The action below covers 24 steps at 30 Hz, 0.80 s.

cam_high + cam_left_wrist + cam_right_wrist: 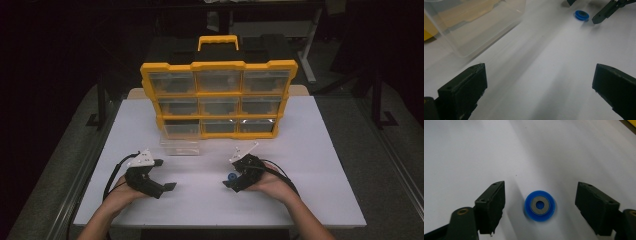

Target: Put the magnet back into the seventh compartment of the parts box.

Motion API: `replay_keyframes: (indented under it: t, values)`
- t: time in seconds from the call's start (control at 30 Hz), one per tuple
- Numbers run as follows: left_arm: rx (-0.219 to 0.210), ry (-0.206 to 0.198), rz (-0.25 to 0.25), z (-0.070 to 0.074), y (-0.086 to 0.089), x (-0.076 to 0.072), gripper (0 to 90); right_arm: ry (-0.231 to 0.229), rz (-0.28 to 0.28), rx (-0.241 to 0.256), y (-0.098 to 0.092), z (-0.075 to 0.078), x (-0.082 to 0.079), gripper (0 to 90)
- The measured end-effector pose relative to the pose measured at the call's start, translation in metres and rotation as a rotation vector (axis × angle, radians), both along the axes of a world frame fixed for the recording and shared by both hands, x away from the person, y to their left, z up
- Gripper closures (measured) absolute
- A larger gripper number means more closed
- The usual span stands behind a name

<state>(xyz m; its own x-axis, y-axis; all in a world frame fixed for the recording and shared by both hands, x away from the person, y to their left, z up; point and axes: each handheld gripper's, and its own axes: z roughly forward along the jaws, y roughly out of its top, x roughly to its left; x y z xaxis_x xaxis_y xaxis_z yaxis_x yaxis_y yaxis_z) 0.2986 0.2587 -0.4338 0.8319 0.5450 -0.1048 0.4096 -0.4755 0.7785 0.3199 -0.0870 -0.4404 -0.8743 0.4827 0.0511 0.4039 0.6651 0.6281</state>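
1. Lying flat on the white tabletop [310, 150], the blue ring [539, 205] turns its round face and centre hole straight up at us; being a disc, it has no long axis that we can pick out.
2. We see the blue ring between the two black jaws of the right hand-held gripper [540, 207], roughly midway and touching neither; tabletop shows on both sides of it.
3. We find it round and bright blue, with a grey washer-like band set into its top face and a small blue-floored hole at the middle.
4. In the high view the ring sits on the near half of the tabletop, just left of the right hand-held gripper's tips, right of centre.
5. We read the right hand-held gripper as spread wide, holding nothing.
6. The left hand-held gripper [540, 87] is well apart from the ring, its jaws also wide and empty over bare tabletop, pointing across toward the ring.
7. A clear plastic drawer [474, 25] rests on the tabletop ahead of the left hand-held gripper, pulled out in front of the yellow organizer [218, 97].
8. The yellow organizer stands upright at the far side, three rows of three clear drawers, handle on top.
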Motion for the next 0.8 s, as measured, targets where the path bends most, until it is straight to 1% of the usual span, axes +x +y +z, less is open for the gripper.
replay_keyframes:
  t: [0.23, 0.53, 0.73, 0.8]
  values:
    - [0.001, -0.004, -0.002, 0.0003, 0.0004, 0.0004, 0.0, 0.008, -0.005, 0.002, -0.0010, 0.0012, -0.0006, 33.9]
    - [0.002, -0.004, -0.002, 0.0008, 0.0008, 0.0005, 0.0, 0.003, 0.012, -0.006, -0.0010, 0.0004, -0.0011, 43.6]
    - [0.001, -0.003, -0.002, 0.0008, 0.0008, 0.0003, 0.0, 0.007, 0.016, -0.011, -0.0016, 0.0000, -0.0012, 48.4]
    - [0.001, -0.002, -0.001, 0.0008, 0.0008, 0.0001, 0.0, -0.002, 0.023, -0.018, -0.0017, -0.0006, -0.0009, 49.8]
